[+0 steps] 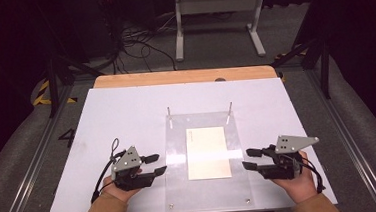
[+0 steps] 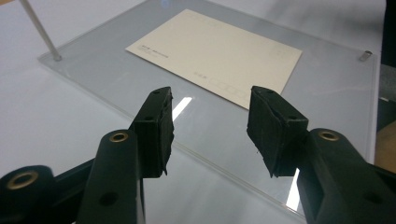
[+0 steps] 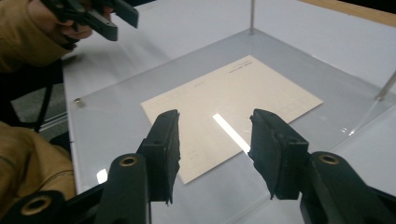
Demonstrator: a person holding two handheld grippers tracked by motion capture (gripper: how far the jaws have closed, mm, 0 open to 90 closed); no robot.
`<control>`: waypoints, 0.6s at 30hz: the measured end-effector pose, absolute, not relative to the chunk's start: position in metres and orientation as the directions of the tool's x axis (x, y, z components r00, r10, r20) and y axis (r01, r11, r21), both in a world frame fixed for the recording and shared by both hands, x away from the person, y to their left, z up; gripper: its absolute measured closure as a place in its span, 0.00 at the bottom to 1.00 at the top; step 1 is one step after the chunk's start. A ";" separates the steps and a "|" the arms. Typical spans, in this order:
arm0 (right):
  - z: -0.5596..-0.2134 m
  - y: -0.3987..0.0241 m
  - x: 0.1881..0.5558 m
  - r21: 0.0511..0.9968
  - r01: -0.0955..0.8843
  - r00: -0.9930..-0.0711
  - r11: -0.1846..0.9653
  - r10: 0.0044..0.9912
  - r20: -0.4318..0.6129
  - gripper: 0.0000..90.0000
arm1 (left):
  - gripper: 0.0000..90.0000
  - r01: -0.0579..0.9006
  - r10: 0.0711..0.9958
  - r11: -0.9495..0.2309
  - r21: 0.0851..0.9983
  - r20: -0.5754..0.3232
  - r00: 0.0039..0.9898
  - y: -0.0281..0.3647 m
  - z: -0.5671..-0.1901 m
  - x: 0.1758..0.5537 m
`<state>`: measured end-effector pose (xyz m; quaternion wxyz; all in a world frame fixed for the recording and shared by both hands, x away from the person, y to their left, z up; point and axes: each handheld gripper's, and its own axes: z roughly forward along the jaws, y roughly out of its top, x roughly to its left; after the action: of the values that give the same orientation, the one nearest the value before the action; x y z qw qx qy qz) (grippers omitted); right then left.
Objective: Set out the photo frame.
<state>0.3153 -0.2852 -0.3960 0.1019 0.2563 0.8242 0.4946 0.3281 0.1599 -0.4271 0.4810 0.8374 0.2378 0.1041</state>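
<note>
Hovering released, empty: left gripper (image 1: 155, 165) at nine o'clock, right gripper (image 1: 251, 159) at three o'clock of card (image 1: 208, 152), lying twelve-to-six, equally near.

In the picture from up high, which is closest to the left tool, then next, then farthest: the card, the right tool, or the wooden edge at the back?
1. Card: just right of the left tool, mid-sheet.
2. Right tool: across the clear sheet, on the far side of the card.
3. Wooden edge: along the back of the table.
</note>
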 end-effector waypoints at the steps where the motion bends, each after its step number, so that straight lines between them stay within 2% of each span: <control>1: -0.393 -0.284 0.320 0.865 0.317 -0.846 0.388 0.528 0.074 0.57 | 0.55 0.300 0.499 -0.419 0.857 -0.059 0.865 0.161 -0.427 0.328; 9: -0.377 -0.280 0.371 0.865 0.313 -0.808 0.392 0.588 0.026 0.55 | 0.53 0.322 0.536 -0.403 0.857 -0.064 0.842 0.169 -0.429 0.325; 13: -0.377 -0.278 0.388 0.861 0.328 -0.790 0.388 0.613 0.025 0.54 | 0.53 0.343 0.552 -0.388 0.855 -0.082 0.830 0.174 -0.432 0.324; 14: -0.379 -0.280 0.398 0.866 0.339 -0.776 0.368 0.630 0.037 0.58 | 0.53 0.347 0.556 -0.386 0.855 -0.084 0.827 0.176 -0.434 0.323; 18: -0.382 -0.282 0.414 0.854 0.379 -0.753 0.358 0.655 0.059 0.59 | 0.53 0.355 0.570 -0.387 0.851 -0.082 0.818 0.180 -0.435 0.321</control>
<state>0.4138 -0.2822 -0.3817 0.1478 0.3189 0.8106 0.4684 0.3212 0.1798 -0.4348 0.4772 0.8253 0.2803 0.1125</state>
